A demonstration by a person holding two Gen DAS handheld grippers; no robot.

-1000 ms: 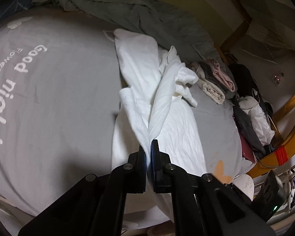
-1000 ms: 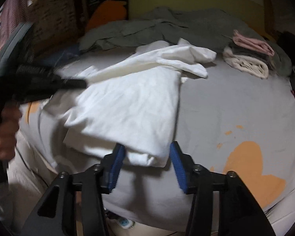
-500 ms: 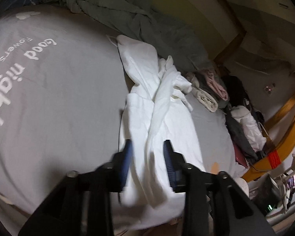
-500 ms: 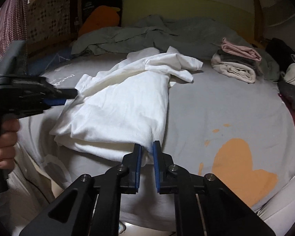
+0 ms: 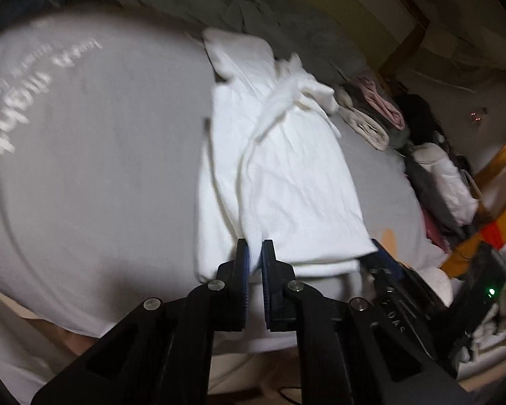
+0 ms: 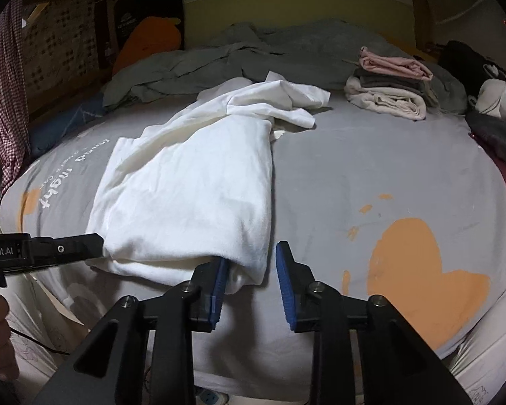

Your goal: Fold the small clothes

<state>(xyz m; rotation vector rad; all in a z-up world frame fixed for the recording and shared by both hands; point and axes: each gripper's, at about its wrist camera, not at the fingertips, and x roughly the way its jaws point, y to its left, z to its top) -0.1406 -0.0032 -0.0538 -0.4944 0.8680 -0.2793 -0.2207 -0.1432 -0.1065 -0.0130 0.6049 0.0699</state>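
Left wrist view, blurred by motion: the grey bed cover (image 5: 94, 155) with white lettering fills the left of the frame. In the middle lies the white garment (image 5: 286, 182), partly folded, a twisted strip of it running from upper centre down to the left gripper (image 5: 255, 256) at lower centre. That gripper's blue-padded fingers (image 5: 243, 263) stand nearly together and pinch the near edge of the garment between them. At lower right the tip of the right gripper (image 5: 383, 260) meets the garment's near right corner. At centre right a small stack of folded clothes (image 5: 371, 114) sits on the cover, and dark and white clothing is heaped along the right edge.

Right wrist view: at lower left the left gripper (image 6: 67, 248) reaches in from the frame's edge, its tip at the garment's near left corner. The white garment (image 6: 199, 195) spreads across the centre left of the grey bed cover (image 6: 337, 168), its loose sleeves bunched at upper centre. At the bottom centre the right gripper (image 6: 249, 270) is released, jaws wide apart; the garment's near corner lies between them, against the left pad. An orange heart print (image 6: 411, 270) marks the cover at lower right. The folded clothes (image 6: 391, 81) sit at upper right, in front of a rumpled grey-green blanket (image 6: 253, 54).
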